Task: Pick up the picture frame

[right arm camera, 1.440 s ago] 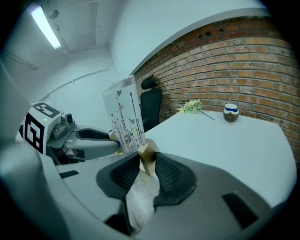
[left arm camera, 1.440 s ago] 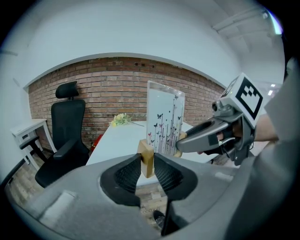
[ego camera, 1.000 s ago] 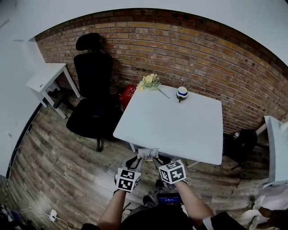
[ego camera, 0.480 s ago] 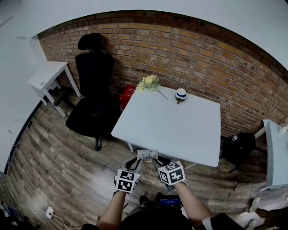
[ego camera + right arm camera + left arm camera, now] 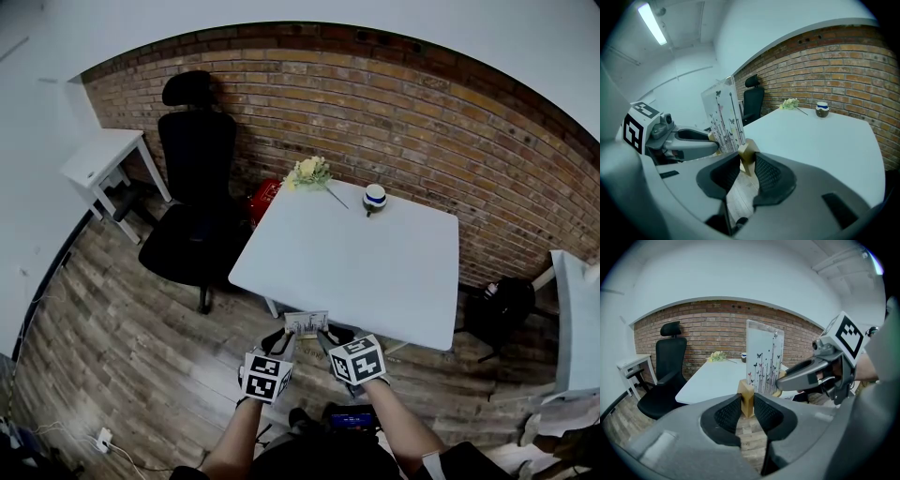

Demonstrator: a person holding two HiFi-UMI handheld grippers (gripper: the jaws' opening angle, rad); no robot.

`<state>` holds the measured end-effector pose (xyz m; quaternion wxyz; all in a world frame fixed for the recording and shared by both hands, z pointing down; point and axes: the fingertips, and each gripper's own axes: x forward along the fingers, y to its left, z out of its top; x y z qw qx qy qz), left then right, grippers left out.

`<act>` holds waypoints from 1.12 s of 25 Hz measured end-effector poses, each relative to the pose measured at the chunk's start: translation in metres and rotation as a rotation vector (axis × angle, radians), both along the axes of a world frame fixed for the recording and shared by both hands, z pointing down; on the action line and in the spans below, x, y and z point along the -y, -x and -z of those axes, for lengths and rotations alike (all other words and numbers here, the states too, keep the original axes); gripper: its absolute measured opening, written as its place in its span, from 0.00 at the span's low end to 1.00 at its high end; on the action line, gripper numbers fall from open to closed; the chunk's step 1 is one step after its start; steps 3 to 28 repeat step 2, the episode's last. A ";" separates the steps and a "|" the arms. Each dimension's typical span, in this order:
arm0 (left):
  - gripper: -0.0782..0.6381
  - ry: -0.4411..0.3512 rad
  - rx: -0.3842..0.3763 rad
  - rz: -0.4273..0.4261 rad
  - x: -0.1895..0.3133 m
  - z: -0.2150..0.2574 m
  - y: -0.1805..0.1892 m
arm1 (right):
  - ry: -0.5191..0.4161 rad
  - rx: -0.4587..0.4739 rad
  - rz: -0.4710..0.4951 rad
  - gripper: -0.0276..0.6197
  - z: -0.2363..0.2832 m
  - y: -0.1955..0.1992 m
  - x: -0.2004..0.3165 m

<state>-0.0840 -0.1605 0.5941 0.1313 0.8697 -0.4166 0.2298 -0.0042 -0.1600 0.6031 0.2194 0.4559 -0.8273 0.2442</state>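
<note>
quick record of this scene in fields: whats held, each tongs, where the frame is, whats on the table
held: picture frame, upright
left tongs: shut on its wooden foot
right tongs: shut on the other wooden foot
frame place: in the air, just short of the table near edge
on table: flowers, white cup with blue band, both at far edge
beside table: black chair

Two hand-held grippers point(image 5: 747, 405) point(image 5: 748, 161); one picture frame point(image 5: 307, 323); one chair point(image 5: 192, 202); one cup point(image 5: 375, 198)
</note>
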 end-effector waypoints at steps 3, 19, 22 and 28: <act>0.24 -0.001 0.002 0.003 0.000 -0.001 -0.003 | -0.001 0.000 0.004 0.21 0.000 -0.003 0.000; 0.24 -0.001 0.002 0.003 0.000 -0.001 -0.003 | -0.001 0.000 0.004 0.21 0.000 -0.003 0.000; 0.24 -0.001 0.002 0.003 0.000 -0.001 -0.003 | -0.001 0.000 0.004 0.21 0.000 -0.003 0.000; 0.24 -0.001 0.002 0.003 0.000 -0.001 -0.003 | -0.001 0.000 0.004 0.21 0.000 -0.003 0.000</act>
